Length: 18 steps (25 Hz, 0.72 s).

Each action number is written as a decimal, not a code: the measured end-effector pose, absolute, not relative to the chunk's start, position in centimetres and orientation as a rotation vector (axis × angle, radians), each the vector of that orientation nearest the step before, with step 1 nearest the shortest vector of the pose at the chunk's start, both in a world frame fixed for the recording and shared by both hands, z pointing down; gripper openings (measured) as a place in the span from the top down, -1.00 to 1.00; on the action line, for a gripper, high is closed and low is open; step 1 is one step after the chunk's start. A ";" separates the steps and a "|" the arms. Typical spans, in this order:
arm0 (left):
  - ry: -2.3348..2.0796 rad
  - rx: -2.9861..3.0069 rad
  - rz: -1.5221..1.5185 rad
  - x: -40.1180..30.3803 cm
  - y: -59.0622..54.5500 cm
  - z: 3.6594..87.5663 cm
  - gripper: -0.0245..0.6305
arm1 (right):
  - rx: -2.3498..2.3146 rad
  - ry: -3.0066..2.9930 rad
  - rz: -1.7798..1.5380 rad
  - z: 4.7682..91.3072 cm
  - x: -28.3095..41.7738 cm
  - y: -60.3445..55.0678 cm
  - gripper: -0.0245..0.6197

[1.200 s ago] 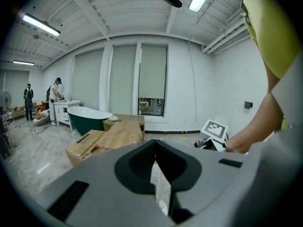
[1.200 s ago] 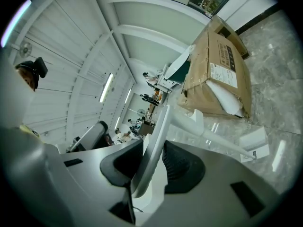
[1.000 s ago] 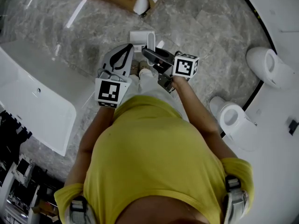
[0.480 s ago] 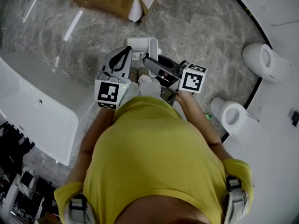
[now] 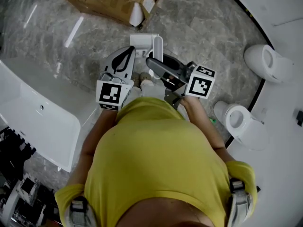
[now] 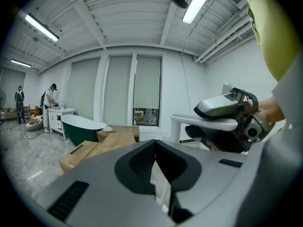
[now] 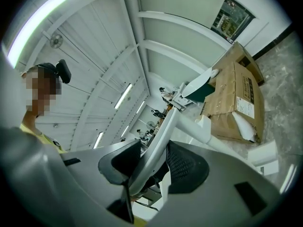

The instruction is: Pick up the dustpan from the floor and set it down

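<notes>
This looks like a bathroom-fixture showroom or stockroom. A torn cardboard box lies on the grey marble floor. In the head view a white bathtub stands to the box's lower left, and two white toilets sit to its right by a curved white platform. Beyond the box stand a dark green freestanding tub and a white vanity, under tube lights (bare, beamed ceiling).

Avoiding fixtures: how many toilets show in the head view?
2: one toilet at the upper right, a second toilet lower, right of the person. Others may be hidden.
</notes>
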State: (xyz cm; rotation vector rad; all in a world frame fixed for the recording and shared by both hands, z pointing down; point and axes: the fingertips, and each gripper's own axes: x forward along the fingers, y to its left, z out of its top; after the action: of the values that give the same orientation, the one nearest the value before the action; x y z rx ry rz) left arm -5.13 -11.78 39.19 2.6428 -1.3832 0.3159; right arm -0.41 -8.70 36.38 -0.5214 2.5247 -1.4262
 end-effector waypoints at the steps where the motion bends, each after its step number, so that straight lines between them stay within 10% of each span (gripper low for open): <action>1: -1.387 2.646 0.311 -5.2 -11.8 39.0 0.92 | -0.524 2.522 -1.418 36.0 -0.3 -8.8 0.40; 18: -1.402 2.656 0.293 -5.3 -11.7 38.0 0.92 | -0.559 2.506 -1.398 34.7 0.5 -9.8 0.38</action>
State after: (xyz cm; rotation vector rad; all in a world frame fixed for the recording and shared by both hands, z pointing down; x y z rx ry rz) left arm -5.30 -11.74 37.99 2.6564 -1.4022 0.2934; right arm 0.50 -9.78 34.72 -0.5589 2.5056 -1.3976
